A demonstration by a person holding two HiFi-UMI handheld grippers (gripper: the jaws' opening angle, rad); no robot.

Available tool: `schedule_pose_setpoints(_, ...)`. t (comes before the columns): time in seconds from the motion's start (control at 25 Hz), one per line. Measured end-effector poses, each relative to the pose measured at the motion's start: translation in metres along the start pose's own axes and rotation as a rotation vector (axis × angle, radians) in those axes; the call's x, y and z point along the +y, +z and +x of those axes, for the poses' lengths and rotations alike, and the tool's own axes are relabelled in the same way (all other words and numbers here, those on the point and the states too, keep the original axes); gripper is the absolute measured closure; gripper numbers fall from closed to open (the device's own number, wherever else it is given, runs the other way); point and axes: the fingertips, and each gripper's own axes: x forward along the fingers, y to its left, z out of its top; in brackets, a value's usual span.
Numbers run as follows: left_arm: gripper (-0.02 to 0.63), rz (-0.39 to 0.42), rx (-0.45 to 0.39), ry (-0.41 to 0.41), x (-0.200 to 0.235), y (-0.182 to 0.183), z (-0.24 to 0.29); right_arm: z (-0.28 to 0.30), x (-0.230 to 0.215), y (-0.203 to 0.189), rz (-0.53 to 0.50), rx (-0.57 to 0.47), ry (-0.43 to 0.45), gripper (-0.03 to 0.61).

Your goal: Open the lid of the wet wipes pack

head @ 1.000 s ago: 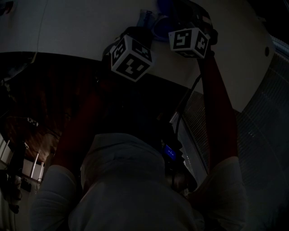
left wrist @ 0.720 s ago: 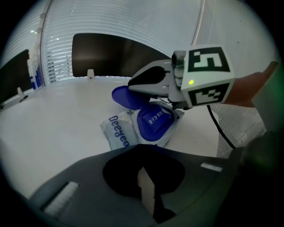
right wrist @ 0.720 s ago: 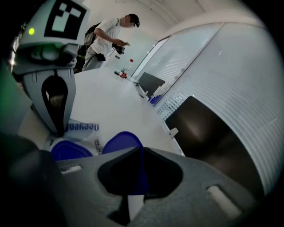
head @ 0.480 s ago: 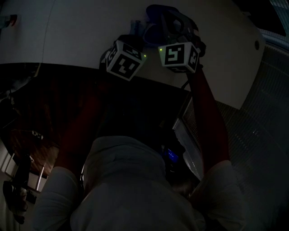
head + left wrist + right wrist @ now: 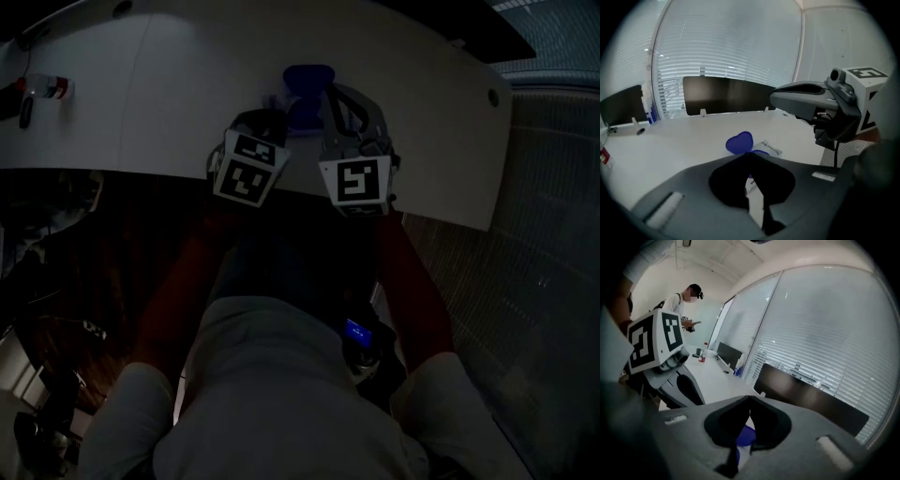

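Blue lid (image 5: 739, 142), pack (image 5: 772, 149) half behind left gripper (image 5: 750, 155)

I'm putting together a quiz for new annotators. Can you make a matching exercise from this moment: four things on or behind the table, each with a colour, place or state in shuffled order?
Things:
1. lid
2. wet wipes pack
3. monitor
4. blinds

Descriptions:
A. dark, standing at the far edge of the table
B. pale horizontal slats at the back
C. blue, flipped up open
D. white, lying flat

Pairs: 1-C, 2-D, 3-A, 4-B
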Motion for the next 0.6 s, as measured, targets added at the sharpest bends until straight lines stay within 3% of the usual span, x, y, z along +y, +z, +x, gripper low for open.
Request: schedule_pose_setpoints(0.6, 0.612, 0.072, -0.302, 0.016, -0.059, 0.089, -0.142, -0.129, -0.006, 0.116, 0.254, -0.207, -0.135, 0.577)
